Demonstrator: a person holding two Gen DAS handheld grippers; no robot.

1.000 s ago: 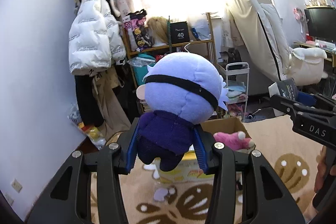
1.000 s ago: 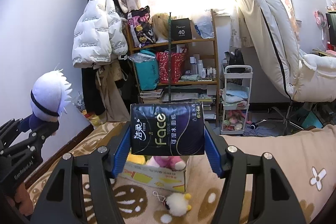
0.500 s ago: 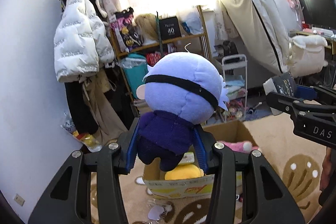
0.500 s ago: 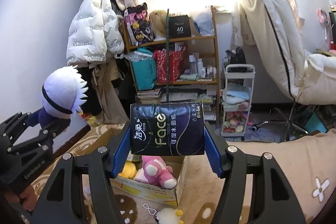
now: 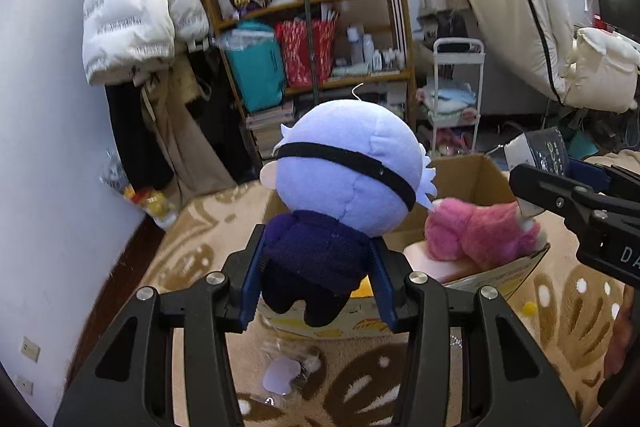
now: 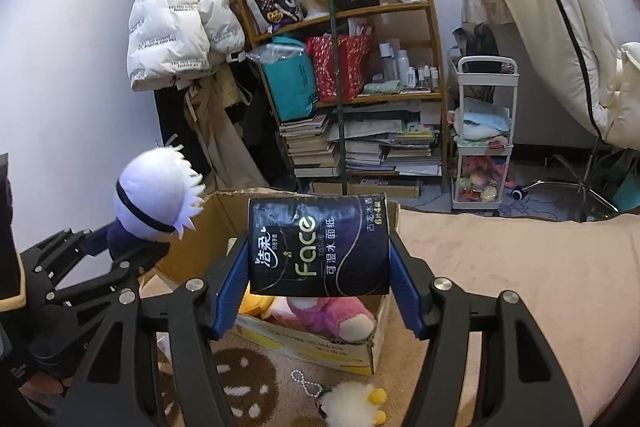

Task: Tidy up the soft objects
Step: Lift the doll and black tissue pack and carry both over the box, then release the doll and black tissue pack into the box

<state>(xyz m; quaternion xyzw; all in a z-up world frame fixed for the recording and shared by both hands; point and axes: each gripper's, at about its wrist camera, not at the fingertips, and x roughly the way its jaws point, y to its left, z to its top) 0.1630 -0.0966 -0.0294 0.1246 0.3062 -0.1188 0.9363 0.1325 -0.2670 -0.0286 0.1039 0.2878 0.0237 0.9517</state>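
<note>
Jaws clamp plush doll point(image 5: 316, 259) left, tissue pack point(image 6: 319, 247) right.

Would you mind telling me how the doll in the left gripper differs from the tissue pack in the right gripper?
The doll is rounded, with a pale lilac head and navy body; the tissue pack is a flat-sided black block with printed lettering. The doll is clamped low, at its body, so its head stands clear above the fingers; the tissue pack is clamped across its sides. Both are held above the cardboard box, one per gripper.
</note>
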